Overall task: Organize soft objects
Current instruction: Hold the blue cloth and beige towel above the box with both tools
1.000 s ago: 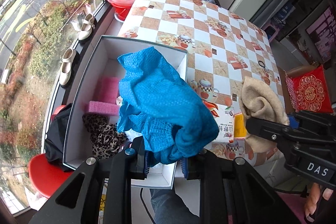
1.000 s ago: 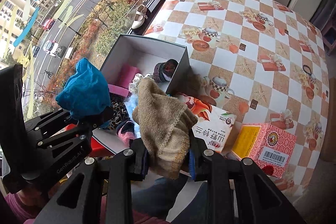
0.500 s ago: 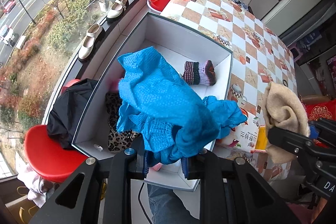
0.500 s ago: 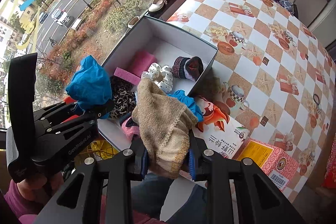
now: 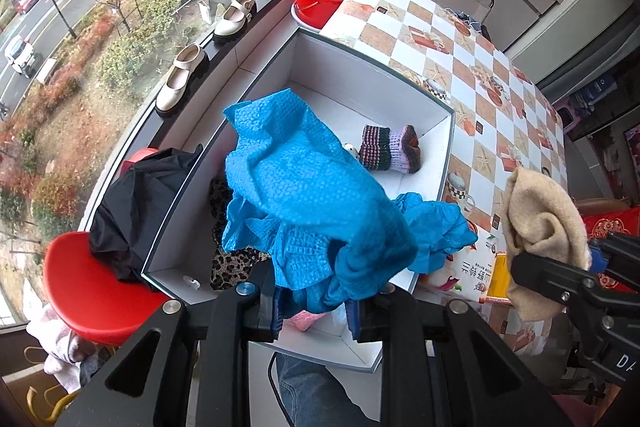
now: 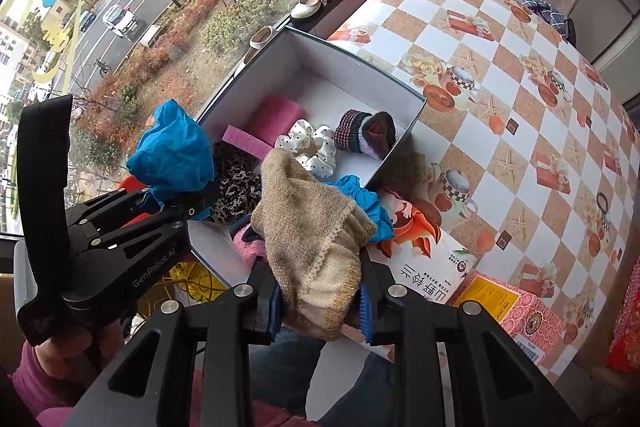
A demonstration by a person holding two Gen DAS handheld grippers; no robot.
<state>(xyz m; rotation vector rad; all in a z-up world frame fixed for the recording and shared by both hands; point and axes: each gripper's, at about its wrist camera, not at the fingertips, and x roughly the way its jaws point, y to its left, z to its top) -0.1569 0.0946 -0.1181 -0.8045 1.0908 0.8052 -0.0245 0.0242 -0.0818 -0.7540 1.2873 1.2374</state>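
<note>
1. The blue cloth (image 5: 304, 195) is bunched in my left gripper (image 5: 312, 303), whose jaws are pinched tight on its lower folds. It hangs over the near end of the white box (image 5: 448, 143). I judge it light, limp and crinkly, so it will drape and may snag the box wall. A pinch on a thick fold suits it best.
2. The beige knit piece (image 6: 316, 227) is clamped in my right gripper (image 6: 320, 307), jaws nearly closed on its hemmed edge. It sits just above the near corner of the box. It looks soft and stretchy with some bulk, so I expect it to sag when let go, not slide.
3. Inside the box lie a dark striped knit cuff (image 6: 364, 135), a white dotted scrunchie (image 6: 312, 143), a leopard scrunchie (image 6: 236, 183) and pink pieces (image 6: 276, 119). All look squashy and hard to damage.
4. The box sits at the edge of the checked tabletop (image 6: 520, 99), with a printed carton (image 6: 424, 259) just beside its near corner.
</note>
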